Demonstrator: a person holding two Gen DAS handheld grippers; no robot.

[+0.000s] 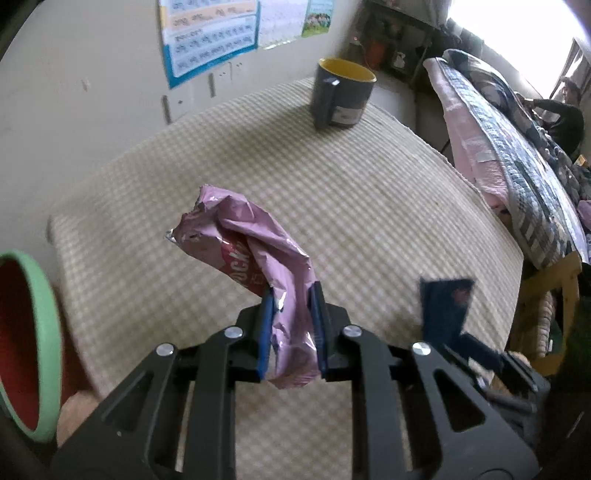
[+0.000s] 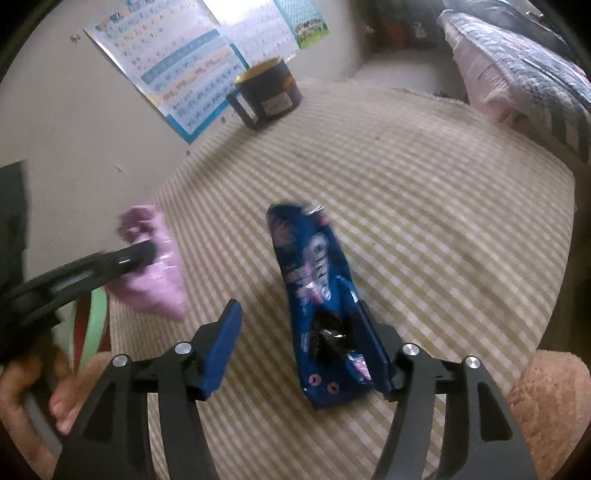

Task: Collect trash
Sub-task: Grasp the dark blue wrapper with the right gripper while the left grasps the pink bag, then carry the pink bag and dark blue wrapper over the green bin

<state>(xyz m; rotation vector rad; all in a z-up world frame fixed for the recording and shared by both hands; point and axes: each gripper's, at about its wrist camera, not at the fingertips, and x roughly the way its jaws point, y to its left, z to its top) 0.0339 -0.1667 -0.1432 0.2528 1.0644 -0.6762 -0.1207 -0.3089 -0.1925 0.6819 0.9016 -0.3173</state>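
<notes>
On checked cloth: two wrappers, pink, blue; one mug.

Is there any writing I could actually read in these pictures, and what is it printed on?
"OCK": part of a white word on the red patch of the pink wrapper; the rest is hidden in creases.
Blue wrapper: large white lettering, too blurred to read.
Mug: a white label, too small to read.
Wall chart: rows of short letter groups, too blurred to quote.
Small green poster: unreadable.
</notes>
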